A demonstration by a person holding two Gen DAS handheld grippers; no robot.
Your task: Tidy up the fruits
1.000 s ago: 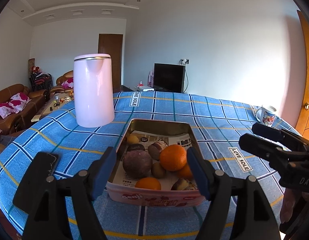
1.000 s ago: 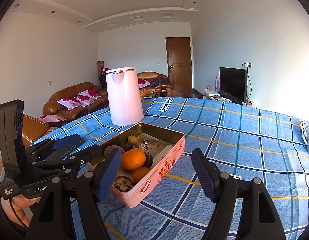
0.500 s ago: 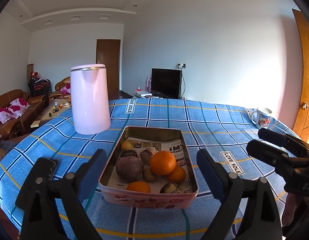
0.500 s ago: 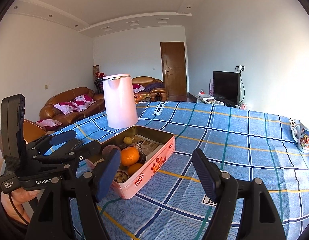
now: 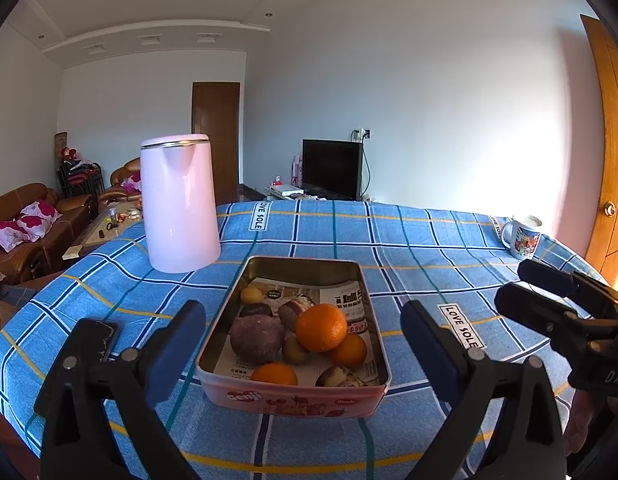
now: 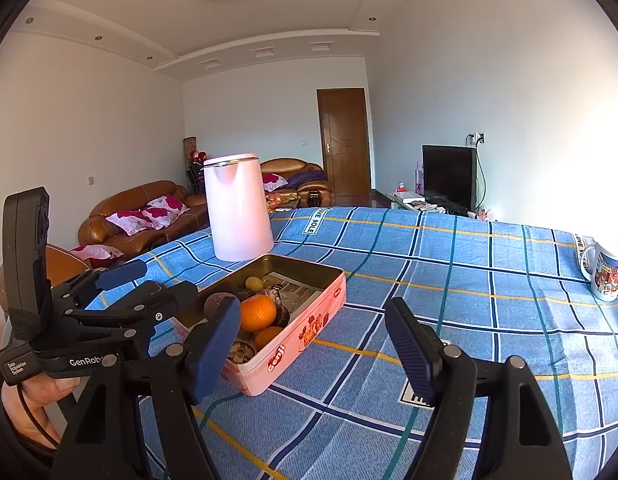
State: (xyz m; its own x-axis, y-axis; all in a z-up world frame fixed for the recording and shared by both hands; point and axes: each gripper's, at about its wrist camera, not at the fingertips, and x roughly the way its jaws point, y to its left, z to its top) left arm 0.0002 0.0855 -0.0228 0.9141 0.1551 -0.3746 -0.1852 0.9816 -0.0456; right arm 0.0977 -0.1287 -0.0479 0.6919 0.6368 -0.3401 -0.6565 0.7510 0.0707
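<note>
A pink tin [image 5: 293,400] lined with newspaper sits on the blue checked tablecloth [image 5: 409,248]. It holds a large orange [image 5: 321,327], two smaller oranges, a dark purple fruit [image 5: 256,339], a small yellow fruit [image 5: 251,295] and several brownish pieces. My left gripper [image 5: 303,320] hovers just before the tin's near end. Its jaws are opening wide, and its pads touch nothing. My right gripper [image 6: 312,312] stands open to the right of the tin [image 6: 293,344], over bare cloth. Each gripper shows in the other's view, the left gripper [image 6: 129,292] and the right gripper [image 5: 541,292].
A tall pink kettle [image 5: 179,208] stands behind the tin to the left. A printed mug [image 5: 525,236] sits at the far right edge. A dark flat phone-like object [image 5: 103,334] lies near the left front. Sofas and a TV lie beyond the table.
The left jaws have spread from flanking the tin closely to wide apart, and the left gripper has drawn back a little. The right gripper has backed off slightly, with its jaws about as before.
</note>
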